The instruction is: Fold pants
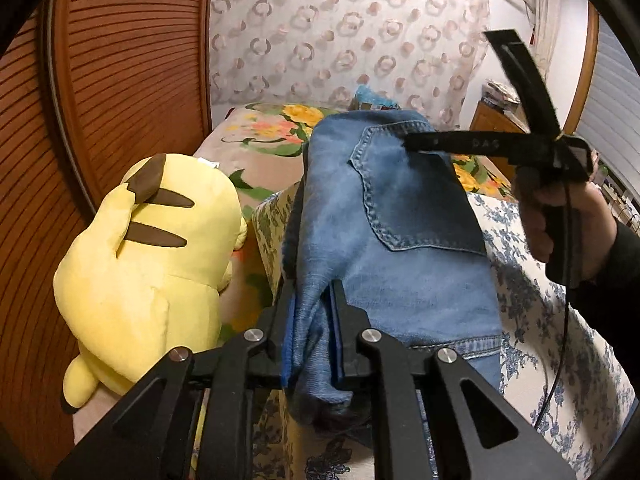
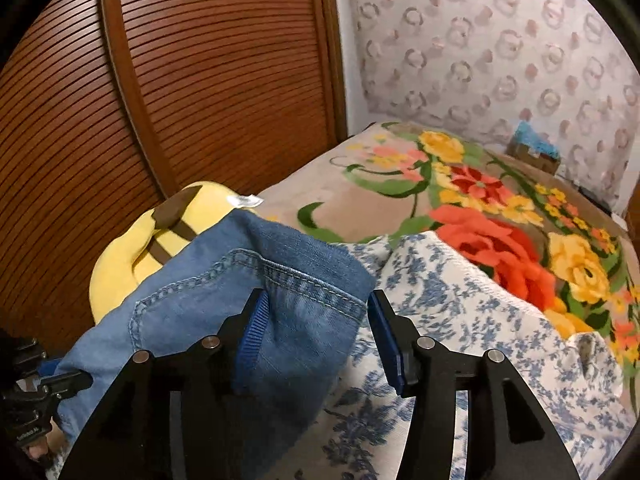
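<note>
The blue denim pants (image 1: 400,240) lie folded on a blue-flowered white quilt, back pocket up. My left gripper (image 1: 314,292) is shut on a bunched edge of the pants at their near end. My right gripper (image 2: 320,304) is open, its jaws wide apart, with the far seamed edge of the pants (image 2: 256,300) lying between the blue pads. In the left wrist view the right gripper (image 1: 408,142) reaches in from the right over the pocket, held by a hand.
A yellow plush toy (image 1: 152,264) lies left of the pants, against a brown slatted wooden door (image 1: 100,80). A flowered blanket (image 2: 500,216) covers the bed beyond the quilt (image 2: 480,320). A patterned curtain (image 1: 340,32) hangs at the back.
</note>
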`<control>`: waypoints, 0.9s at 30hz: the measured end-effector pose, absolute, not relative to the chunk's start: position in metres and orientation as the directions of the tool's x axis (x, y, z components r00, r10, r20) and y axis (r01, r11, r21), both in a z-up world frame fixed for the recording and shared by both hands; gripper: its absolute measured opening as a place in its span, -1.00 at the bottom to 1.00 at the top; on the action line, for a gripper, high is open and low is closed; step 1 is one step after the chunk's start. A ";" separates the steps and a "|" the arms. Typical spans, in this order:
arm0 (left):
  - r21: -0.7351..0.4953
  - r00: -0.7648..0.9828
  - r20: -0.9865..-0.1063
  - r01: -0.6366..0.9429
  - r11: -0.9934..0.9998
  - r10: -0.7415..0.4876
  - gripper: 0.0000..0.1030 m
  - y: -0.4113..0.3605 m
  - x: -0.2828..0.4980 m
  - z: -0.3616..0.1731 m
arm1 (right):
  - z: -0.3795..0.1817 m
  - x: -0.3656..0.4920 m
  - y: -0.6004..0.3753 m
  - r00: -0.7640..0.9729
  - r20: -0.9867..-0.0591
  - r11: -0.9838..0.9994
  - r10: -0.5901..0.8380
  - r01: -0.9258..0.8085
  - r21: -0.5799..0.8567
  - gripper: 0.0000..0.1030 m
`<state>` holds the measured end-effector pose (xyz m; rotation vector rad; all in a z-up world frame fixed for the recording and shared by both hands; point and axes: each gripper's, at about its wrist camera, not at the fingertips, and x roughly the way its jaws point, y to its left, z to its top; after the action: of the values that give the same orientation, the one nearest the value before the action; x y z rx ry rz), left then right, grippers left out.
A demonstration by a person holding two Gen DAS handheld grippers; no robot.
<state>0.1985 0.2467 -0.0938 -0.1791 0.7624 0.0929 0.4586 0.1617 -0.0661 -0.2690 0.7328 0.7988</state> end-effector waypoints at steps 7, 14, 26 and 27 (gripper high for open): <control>-0.096 0.738 -0.672 -0.166 0.982 0.059 -0.44 0.242 0.185 -0.081 | -0.038 0.408 0.126 0.510 -0.661 0.708 0.551 -0.704 0.047 0.03; -0.127 0.790 -0.613 -0.139 0.982 0.033 0.31 0.224 0.153 -0.051 | -0.006 0.331 0.066 0.548 -0.613 0.714 0.569 -0.700 0.037 0.03; -0.096 0.856 -0.517 -0.079 0.992 0.019 0.82 0.159 0.110 -0.002 | 0.016 0.210 -0.047 0.630 -0.527 0.758 0.571 -0.651 0.043 0.04; -0.089 0.860 -0.510 -0.072 0.993 0.017 0.82 0.152 0.107 0.002 | 0.018 0.201 -0.055 0.637 -0.523 0.764 0.566 -0.644 0.041 0.06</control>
<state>0.1070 0.1520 0.0019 -0.1065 0.5332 0.0465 0.2013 -0.0554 0.0181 -0.1547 0.5426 0.6936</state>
